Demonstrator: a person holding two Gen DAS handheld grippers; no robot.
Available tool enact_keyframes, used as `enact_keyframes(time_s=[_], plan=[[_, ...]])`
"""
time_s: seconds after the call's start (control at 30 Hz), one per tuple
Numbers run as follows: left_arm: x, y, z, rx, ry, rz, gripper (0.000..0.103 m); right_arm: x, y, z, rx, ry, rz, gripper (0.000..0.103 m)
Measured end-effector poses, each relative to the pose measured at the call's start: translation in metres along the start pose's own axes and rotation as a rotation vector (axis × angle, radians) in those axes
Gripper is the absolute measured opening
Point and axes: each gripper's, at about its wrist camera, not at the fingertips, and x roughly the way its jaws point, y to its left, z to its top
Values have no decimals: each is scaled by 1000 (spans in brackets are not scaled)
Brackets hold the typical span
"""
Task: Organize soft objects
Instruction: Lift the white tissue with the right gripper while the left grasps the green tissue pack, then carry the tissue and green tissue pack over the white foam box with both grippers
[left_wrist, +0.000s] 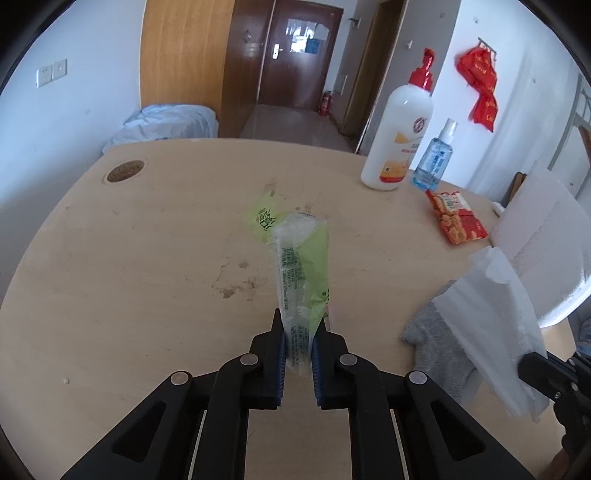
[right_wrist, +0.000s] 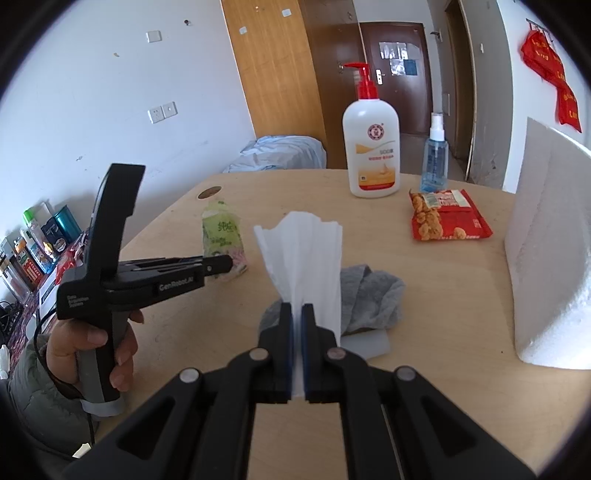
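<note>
A green tissue pack in clear wrap lies on the wooden table, and my left gripper is shut on its near end. From the right wrist view, the left gripper reaches in from the left onto the same pack, with a hand around its handle. My right gripper is shut on a white tissue, which fans upward above a crumpled grey cloth. The left wrist view has the tissue, the cloth and the right gripper at the lower right.
At the back of the table stand a white pump bottle and a small blue spray bottle. A red snack packet lies before them. A tall white foam block fills the right edge. A cable hole is at far left.
</note>
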Motion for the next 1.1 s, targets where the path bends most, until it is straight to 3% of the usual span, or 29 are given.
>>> enact_keyframes(time_s=[0.43, 0.83, 1.1], plan=[[-60, -19, -8, 60, -121, -15, 12, -24, 7, 1, -5, -44, -8, 6], [-130, -43, -27, 88, -218, -59, 12, -75, 20, -4, -6, -138, -3, 6], [-170, -60, -42, 130, -322, -45, 13, -104, 27, -12, -17, -185, -12, 6]])
